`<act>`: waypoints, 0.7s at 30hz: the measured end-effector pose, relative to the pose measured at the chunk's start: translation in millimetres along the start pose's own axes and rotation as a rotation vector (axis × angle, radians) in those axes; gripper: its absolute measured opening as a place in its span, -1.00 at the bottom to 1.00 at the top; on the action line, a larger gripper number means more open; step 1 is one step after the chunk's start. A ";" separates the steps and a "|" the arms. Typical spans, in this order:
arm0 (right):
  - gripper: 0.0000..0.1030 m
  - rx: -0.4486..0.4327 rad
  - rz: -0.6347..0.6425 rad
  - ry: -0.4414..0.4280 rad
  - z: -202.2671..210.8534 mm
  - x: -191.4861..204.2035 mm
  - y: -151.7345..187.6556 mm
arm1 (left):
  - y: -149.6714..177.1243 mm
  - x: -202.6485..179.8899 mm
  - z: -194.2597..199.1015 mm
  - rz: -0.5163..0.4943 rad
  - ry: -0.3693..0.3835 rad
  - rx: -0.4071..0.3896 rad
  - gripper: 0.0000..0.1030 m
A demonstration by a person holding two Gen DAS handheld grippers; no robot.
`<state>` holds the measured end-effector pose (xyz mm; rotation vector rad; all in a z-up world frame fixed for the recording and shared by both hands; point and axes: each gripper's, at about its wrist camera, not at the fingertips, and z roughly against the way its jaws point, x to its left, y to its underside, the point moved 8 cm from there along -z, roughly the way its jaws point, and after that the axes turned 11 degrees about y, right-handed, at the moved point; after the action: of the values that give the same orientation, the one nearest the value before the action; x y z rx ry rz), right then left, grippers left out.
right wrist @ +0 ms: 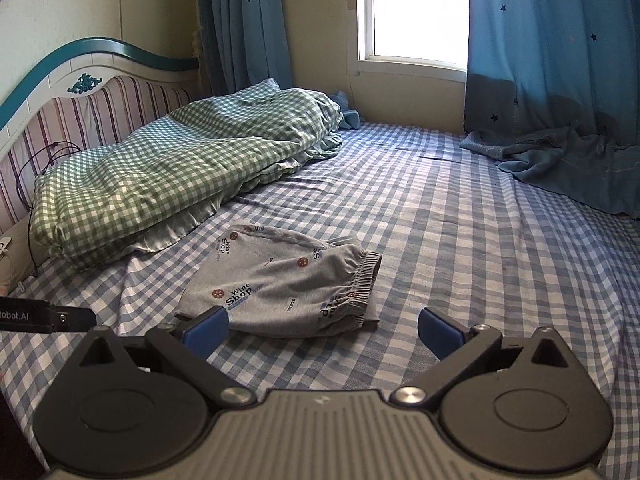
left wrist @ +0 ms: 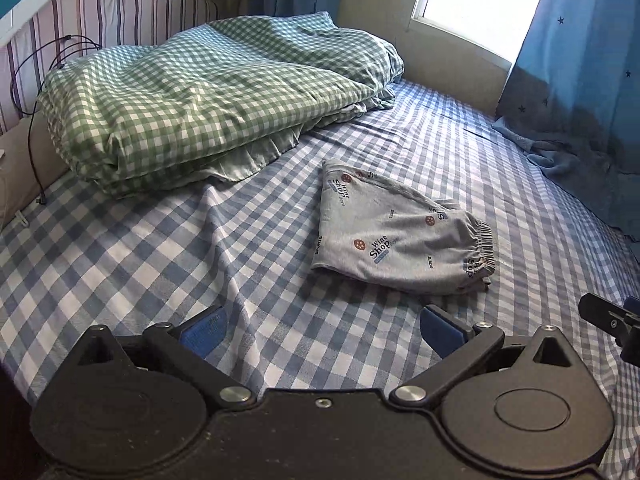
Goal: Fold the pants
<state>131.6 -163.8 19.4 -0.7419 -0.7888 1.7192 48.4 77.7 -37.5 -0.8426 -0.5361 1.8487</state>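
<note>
**Ana:** Both claws are wide apart and hold nothing. Your right gripper (right wrist: 322, 330) sits low over the bed sheet (right wrist: 460, 248), and your left gripper (left wrist: 322, 330) does the same, off to the left side.

**Ben:** So where are the pants from you?

**Ana:** Right in front of your right claw — the pants (right wrist: 280, 280) lie just past its blue fingertips (right wrist: 206, 334), a bit to the left of the middle. From your left claw they (left wrist: 396, 236) lie ahead and to the right, with a strip of sheet in between. So I think your right hand is the nearer one.

**Ben:** Which way do they run?

**Ana:** They look folded into a short bundle. The long way goes from the stretchy waistband (right wrist: 362, 280) on the right to the smooth folded edge (right wrist: 224, 252) on the left and a bit farther back. The waistband end is closest to your right claw.

**Ben:** And your hands?

**Ana:** Both point forward across the bed, nearly level, tipped down a little — neither one touches the pants.

**Ben:** What is past them?

**Ana:** Farther back there is a green checked quilt (right wrist: 172, 168) by the headboard (right wrist: 120, 92), well apart from the pants. Last comes the window (right wrist: 416, 12) with blue curtains (right wrist: 552, 60).
</note>
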 end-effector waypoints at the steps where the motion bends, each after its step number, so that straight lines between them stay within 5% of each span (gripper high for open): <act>1: 0.99 -0.005 -0.012 0.003 5.8 -2.3 2.3 | 3.2 -0.9 4.4 -0.007 -0.005 -0.010 0.99; 21: 1.00 -0.099 -0.132 0.029 79.8 -17.8 24.1 | 27.9 -13.5 63.9 -0.078 -0.052 -0.120 0.99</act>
<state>59.4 -198.2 48.9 -0.7629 -0.8890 1.5567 -12.8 54.5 -10.2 -0.8432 -0.7091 1.7852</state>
